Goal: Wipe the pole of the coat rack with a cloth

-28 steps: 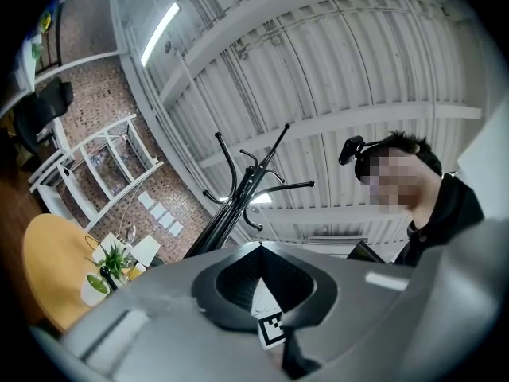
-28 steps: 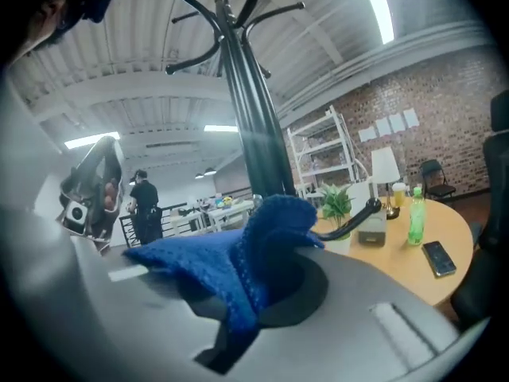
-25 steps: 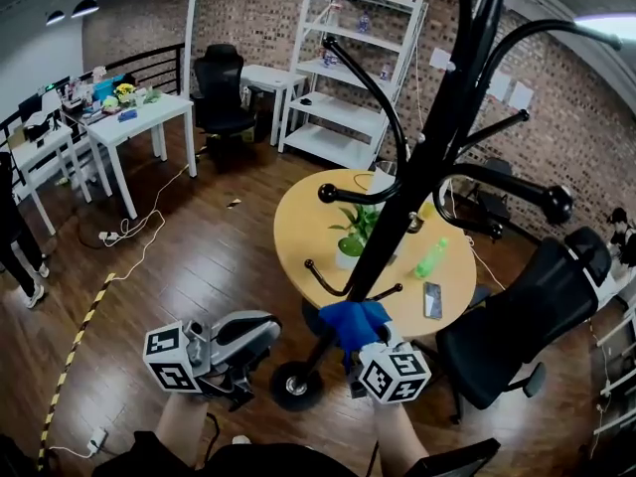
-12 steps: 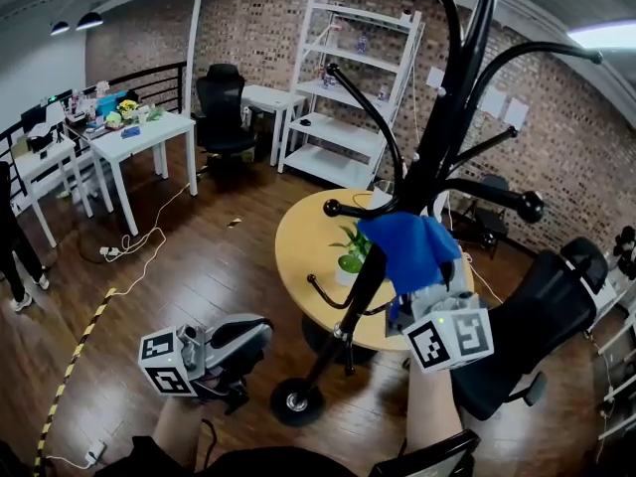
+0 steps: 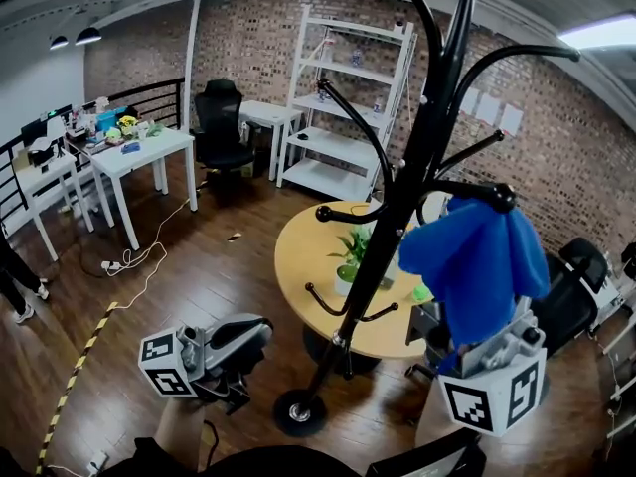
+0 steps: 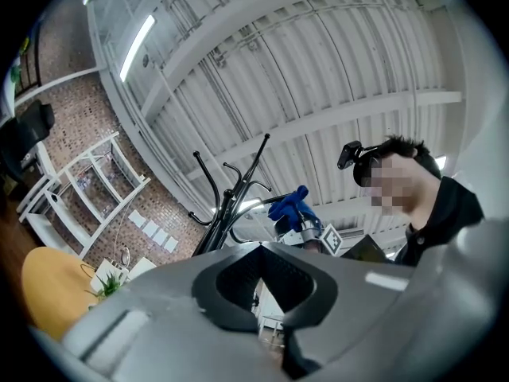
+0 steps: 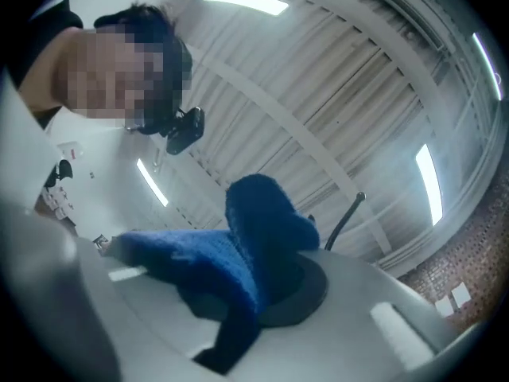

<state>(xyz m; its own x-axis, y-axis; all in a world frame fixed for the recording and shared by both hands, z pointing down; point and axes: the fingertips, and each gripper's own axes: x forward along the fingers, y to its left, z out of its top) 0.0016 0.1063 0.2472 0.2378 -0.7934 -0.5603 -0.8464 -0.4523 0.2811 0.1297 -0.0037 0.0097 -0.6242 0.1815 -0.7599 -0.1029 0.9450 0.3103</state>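
Pinches the evidently soft, light blue cloth (image 5: 482, 256) by its bunched middle in the clamped jaws of the right gripper (image 7: 274, 293), high beside the stiff coat rack pole (image 5: 397, 217), with the left gripper (image 6: 266, 293) closed on nothing, low.

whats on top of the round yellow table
A potted plant and a bit of something green show on the round table. The blue cloth and the coat rack pole cover part of its right side.
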